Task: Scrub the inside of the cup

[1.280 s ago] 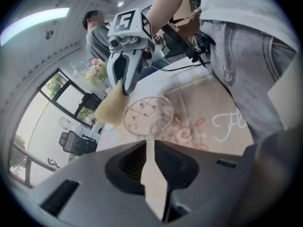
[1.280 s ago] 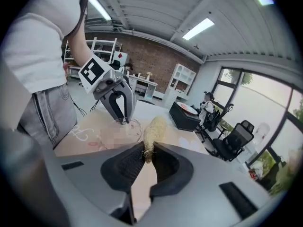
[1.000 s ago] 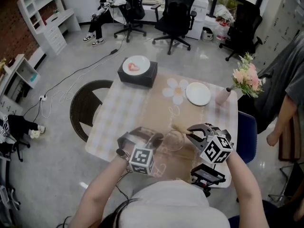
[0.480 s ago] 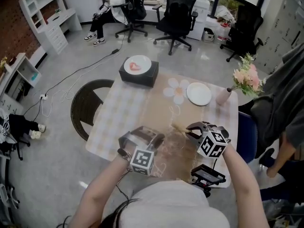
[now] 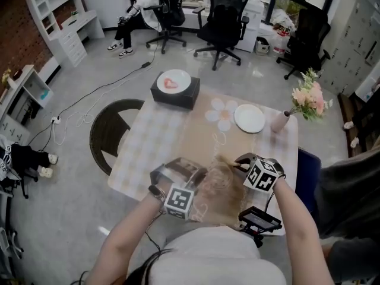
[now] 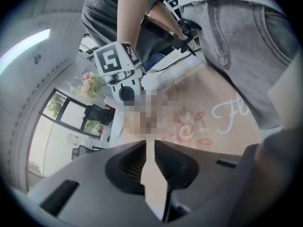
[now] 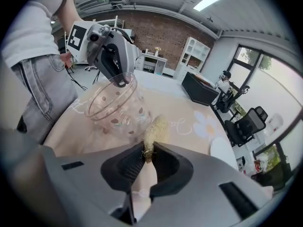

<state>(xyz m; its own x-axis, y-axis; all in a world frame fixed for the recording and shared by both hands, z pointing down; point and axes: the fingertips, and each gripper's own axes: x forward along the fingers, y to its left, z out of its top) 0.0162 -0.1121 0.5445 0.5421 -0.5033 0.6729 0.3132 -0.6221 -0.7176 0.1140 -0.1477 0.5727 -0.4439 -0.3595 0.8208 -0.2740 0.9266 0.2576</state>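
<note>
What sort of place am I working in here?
Probably an open office or studio: swivel chairs, white shelves against a brick wall, and a small dressed table with flowers.

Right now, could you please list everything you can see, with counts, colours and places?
table: one, checked and beige cloth, centre
cup: one, clear with dark spots, tilted, held by its rim
scrubber: one, straw-coloured, held close to the cup
plate: one, white, table's far right
box: one, black, table's far edge, white dish on top
vase: one, pink, table's right corner, holding pink flowers
office chairs: at least three, black, floor beyond
left gripper: one, grey, shut on cup rim
right gripper: one, grey, shut on scrubber
</note>
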